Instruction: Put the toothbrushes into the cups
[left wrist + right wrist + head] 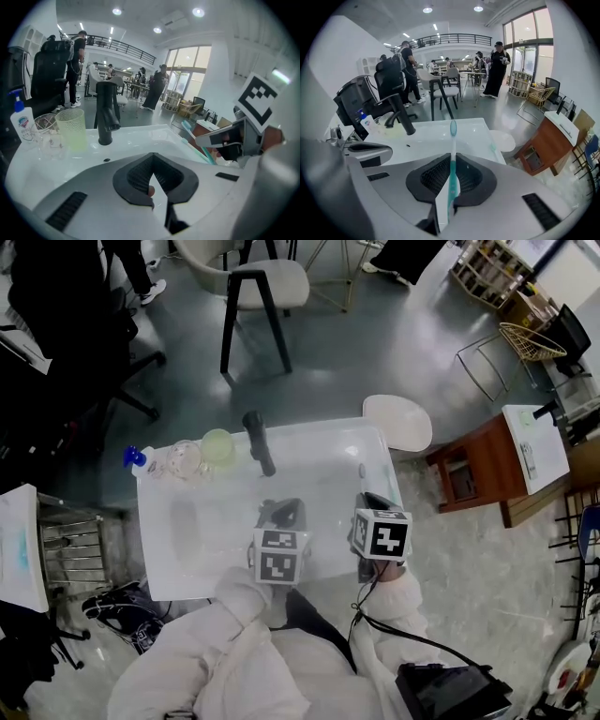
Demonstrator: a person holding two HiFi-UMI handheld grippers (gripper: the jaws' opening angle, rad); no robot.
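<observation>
My right gripper (447,206) is shut on a teal toothbrush (452,159), whose head points forward over the white sink (440,133). A second teal toothbrush (492,149) lies on the sink's right rim. The pale green cup (217,444) and a clear cup (184,460) stand at the sink's far left corner, also visible in the left gripper view as the green cup (72,129) and clear cup (44,126). My left gripper (159,206) looks shut with no toothbrush in it; it hovers over the near part of the sink, beside the right gripper (373,505).
A black faucet (259,442) rises at the sink's back edge, just right of the cups. A blue-capped spray bottle (138,461) stands at the far left corner. A white stool (398,421) and a brown cabinet (483,470) sit to the right; people stand far behind.
</observation>
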